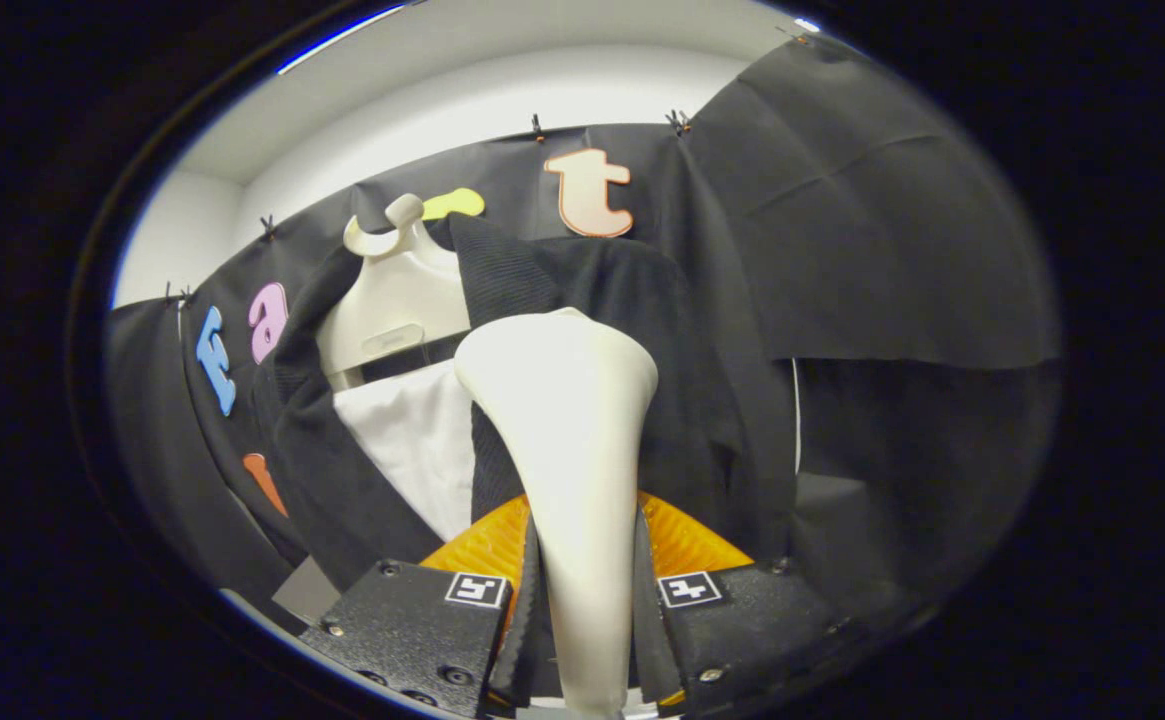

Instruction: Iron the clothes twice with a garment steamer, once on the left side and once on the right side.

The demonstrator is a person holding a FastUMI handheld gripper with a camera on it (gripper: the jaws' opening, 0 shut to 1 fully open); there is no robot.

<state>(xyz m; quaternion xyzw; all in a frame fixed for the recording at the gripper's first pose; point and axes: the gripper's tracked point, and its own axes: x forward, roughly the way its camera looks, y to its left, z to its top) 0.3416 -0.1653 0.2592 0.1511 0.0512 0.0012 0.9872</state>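
Black cloth backs the booth; your tongs (582,620) clench the steamer (567,440) by its handle; its head rests against the dark jacket (662,350), right of the hanger (392,290).

Cream steamer (567,440); black ribbed jacket (632,330); white shirt (412,440); cream hanger (392,290).

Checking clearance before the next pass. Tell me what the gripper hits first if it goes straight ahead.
Likely the black jacket: the gripper, shut on the steamer, points its head there, though depth is unclear.
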